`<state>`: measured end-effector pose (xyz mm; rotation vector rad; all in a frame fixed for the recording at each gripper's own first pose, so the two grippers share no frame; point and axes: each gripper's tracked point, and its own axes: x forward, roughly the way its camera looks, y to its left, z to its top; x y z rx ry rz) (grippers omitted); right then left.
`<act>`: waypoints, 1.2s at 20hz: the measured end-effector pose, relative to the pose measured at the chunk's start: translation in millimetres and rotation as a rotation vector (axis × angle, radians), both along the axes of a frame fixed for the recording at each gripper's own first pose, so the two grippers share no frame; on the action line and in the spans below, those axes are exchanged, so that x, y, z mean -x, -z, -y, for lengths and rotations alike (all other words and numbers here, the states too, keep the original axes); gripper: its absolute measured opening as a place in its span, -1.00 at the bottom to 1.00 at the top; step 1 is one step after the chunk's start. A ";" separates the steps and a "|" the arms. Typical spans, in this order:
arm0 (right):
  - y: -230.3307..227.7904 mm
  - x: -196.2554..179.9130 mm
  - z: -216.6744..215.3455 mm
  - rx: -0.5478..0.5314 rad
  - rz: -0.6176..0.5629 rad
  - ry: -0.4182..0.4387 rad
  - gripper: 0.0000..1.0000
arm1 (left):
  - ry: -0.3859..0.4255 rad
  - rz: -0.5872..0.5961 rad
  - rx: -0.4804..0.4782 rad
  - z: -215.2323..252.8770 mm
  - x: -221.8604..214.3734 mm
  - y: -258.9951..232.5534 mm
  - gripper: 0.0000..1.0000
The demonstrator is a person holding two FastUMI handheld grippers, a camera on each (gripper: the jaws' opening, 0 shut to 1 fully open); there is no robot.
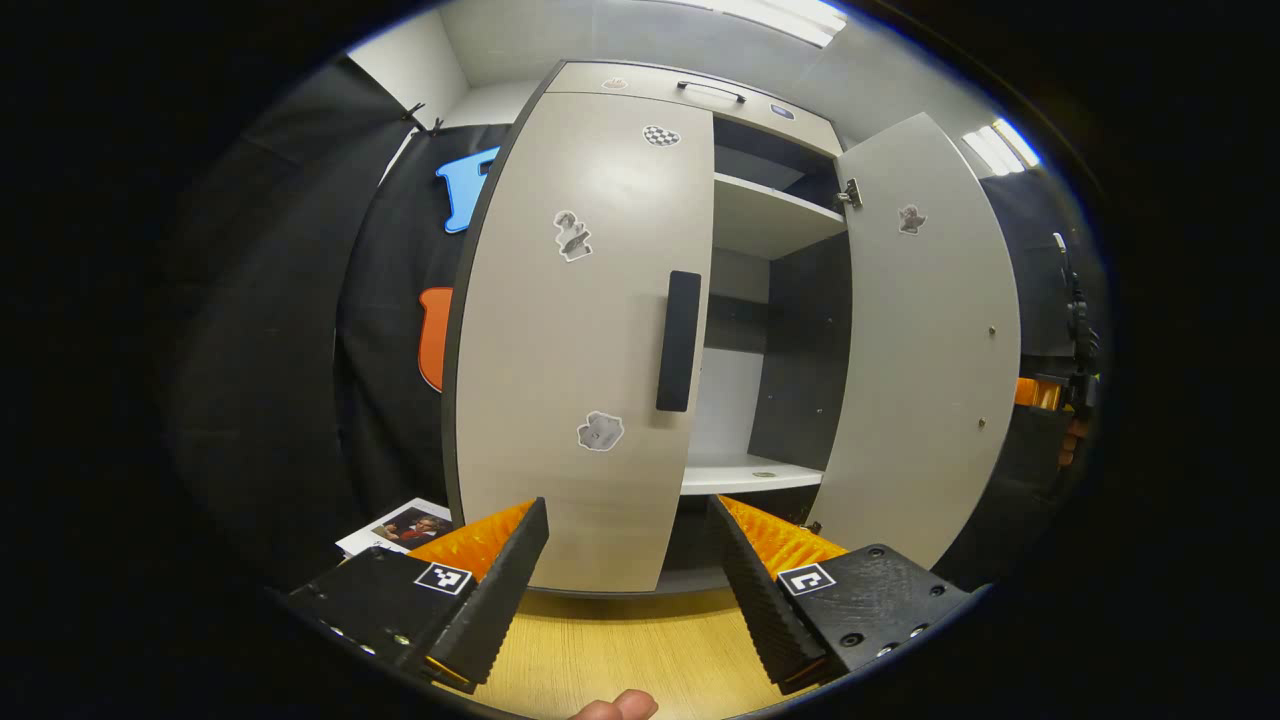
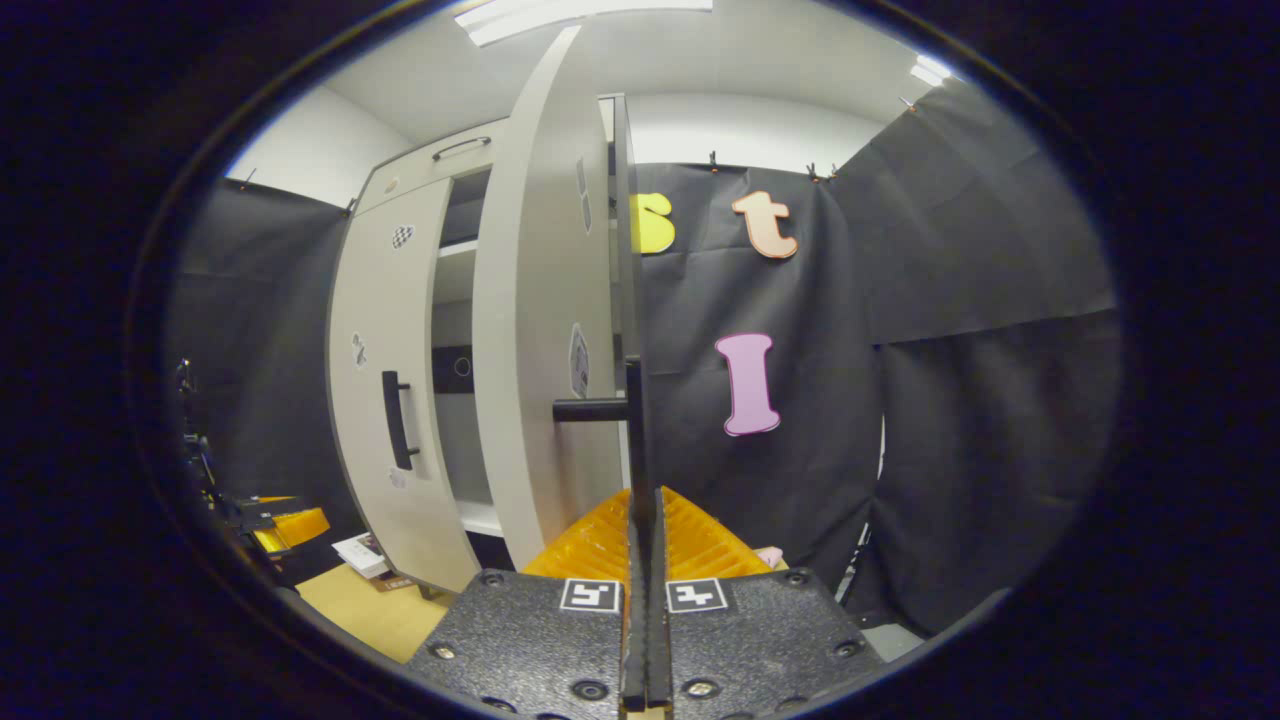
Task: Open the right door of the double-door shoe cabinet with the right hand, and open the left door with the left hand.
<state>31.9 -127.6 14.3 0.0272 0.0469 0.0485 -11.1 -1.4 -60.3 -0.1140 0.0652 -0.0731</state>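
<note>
Right door handle (image 2: pixel 636 440) between right gripper (image 2: pixel 645 560) jaws — clamped.

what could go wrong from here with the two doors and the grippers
1. The right gripper is shut on the right door's handle; swinging it wider could twist that handle out of the fingers.
2. The left gripper is open and well short of the left door's handle; a slightly off approach could bump the closed left door instead.
3. The papers on the floor beside the cabinet lie near the left door's swing.
</note>
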 end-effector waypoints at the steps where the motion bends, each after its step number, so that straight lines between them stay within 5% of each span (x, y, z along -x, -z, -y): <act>1: 2.4 5.8 0.0 0.003 -0.009 0.024 -0.92 | -0.008 -0.003 -0.004 -3.2 1.1 1.6 0.90; 6: 3.9 69.7 -1.1 0.142 0.030 0.171 -0.92 | -0.079 0.009 -0.047 -26.0 3.2 8.0 0.90; 10: 13.1 90.9 -70.0 0.023 0.045 0.006 -0.92 | -0.081 0.007 -0.039 -27.0 -4.0 7.4 0.90; 16: 62.5 60.1 -83.0 -0.015 -0.056 0.021 -0.92 | -0.065 0.027 -0.023 -19.0 4.4 -1.0 0.90; 20: 59.3 48.6 -84.1 0.010 -0.031 0.037 -0.06 | -0.065 0.046 -0.047 -15.7 5.5 -10.1 0.90; 24: 41.7 44.1 -93.5 0.107 0.048 0.037 0.34 | -0.045 0.061 -0.051 -7.0 -2.0 -20.2 0.90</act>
